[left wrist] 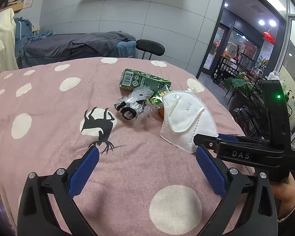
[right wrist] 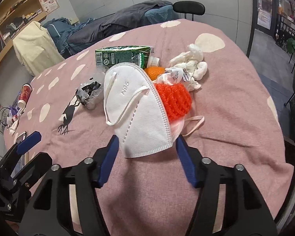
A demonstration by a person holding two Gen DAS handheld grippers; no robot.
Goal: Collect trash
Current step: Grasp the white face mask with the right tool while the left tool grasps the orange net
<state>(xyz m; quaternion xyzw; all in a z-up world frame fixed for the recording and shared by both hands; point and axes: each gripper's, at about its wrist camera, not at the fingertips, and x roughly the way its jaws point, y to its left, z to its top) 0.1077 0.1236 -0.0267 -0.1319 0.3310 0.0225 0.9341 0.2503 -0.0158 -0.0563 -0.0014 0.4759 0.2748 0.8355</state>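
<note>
Right gripper (right wrist: 147, 140) spread apart around N95 mask (right wrist: 135, 108) bottom tip at 6 o'clock; left gripper (left wrist: 147, 153) spread wide above pink worktop (left wrist: 49, 102), gripping nothing.

Grey panelled walls (left wrist: 167, 19) are enclosing the room, with a wooden shelf unit (right wrist: 11, 17) standing at one side. A dark-covered bed (left wrist: 78, 45) and a black chair (left wrist: 150, 47) are sitting beyond the bench (left wrist: 49, 98), while ceiling lights (left wrist: 261, 22) are glowing past a glass doorway (left wrist: 236, 45).
</note>
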